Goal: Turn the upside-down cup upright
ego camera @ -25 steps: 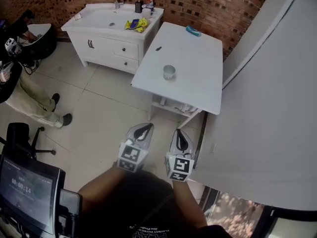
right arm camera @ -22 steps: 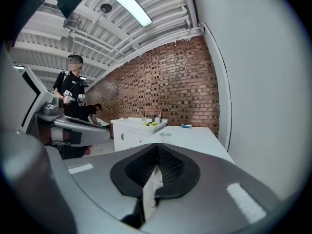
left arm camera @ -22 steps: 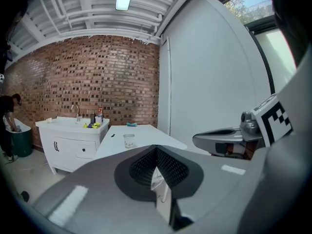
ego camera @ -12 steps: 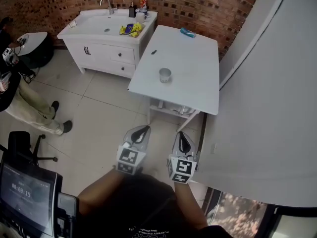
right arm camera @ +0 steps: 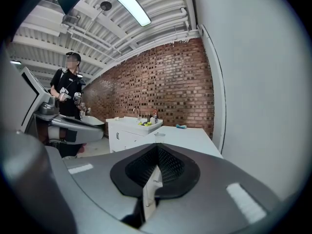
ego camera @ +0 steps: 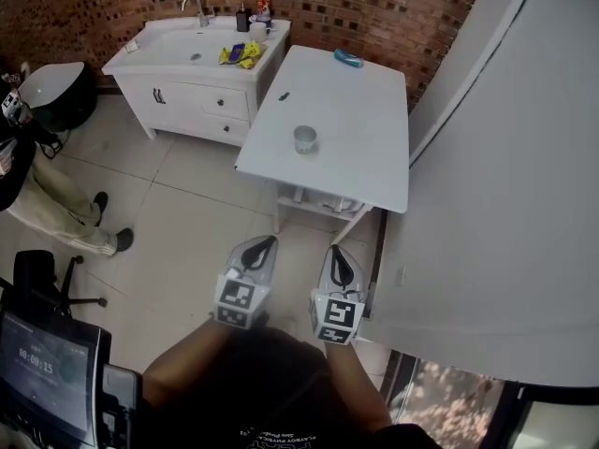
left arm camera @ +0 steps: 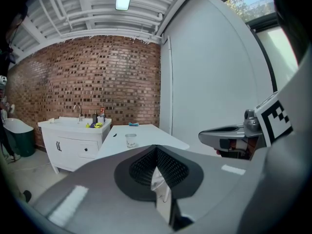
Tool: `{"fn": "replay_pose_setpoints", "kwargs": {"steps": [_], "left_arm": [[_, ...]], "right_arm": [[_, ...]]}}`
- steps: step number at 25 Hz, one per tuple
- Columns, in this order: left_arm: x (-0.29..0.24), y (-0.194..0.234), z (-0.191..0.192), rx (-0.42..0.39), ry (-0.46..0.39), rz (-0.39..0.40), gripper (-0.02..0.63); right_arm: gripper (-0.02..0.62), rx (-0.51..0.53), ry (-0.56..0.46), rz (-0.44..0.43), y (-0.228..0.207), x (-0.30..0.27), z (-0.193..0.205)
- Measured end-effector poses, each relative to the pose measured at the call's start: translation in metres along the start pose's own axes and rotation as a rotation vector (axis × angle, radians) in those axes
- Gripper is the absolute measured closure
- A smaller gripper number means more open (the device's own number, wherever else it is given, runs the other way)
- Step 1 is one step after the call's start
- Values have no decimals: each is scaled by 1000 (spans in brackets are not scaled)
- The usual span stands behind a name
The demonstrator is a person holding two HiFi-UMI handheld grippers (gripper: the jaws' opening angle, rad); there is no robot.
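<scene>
On the white table [ego camera: 360, 129]: a small pale cup [ego camera: 304, 139] stands alone, left of the middle in the nearer half of the top. It is too small in every view to tell which way up it stands.
Far end of the table: a blue object [ego camera: 348, 58] lies close to the brick wall [ego camera: 374, 7]. A small dark item [ego camera: 283, 95] sits by the left edge, beyond the cup.
Left gripper [ego camera: 262, 247]: held low over the tiled floor [ego camera: 187, 213], well short of the table and pointed toward it. Its jaws are pressed together with nothing between them.
Right gripper [ego camera: 343, 255]: just beside the left one and aimed the same way. Its jaws are likewise closed tight and empty.
Beside the table: a white vanity [ego camera: 178, 92] with a tap [ego camera: 192, 7] stands against the brick. Yellow items [ego camera: 237, 54] and bottles [ego camera: 253, 12] sit on its top.
Left of frame: a person [ego camera: 47, 204] in light trousers and dark shoes stands on the tiles.
Lower left corner: a dark screen [ego camera: 42, 368] faces the camera.
Right side: a large white panel [ego camera: 505, 176] runs alongside the table.
</scene>
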State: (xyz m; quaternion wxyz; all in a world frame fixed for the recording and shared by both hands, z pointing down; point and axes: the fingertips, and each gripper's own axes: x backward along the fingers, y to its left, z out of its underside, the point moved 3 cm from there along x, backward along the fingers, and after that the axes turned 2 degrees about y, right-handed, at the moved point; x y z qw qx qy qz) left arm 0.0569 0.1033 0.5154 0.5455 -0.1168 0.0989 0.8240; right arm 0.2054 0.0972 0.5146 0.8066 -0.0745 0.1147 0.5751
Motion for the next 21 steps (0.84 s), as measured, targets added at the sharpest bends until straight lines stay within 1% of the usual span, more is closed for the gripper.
{"fn": "replay_pose_setpoints", "kwargs": {"steps": [12,21], "left_arm": [[2,0,1,11,2,-2,609],[3,-3,5,0,10,6,609]], "right_arm": [[584,-10,10,-18,3,0,4],[583,-15,-4,-35,8,-1,5]]}}
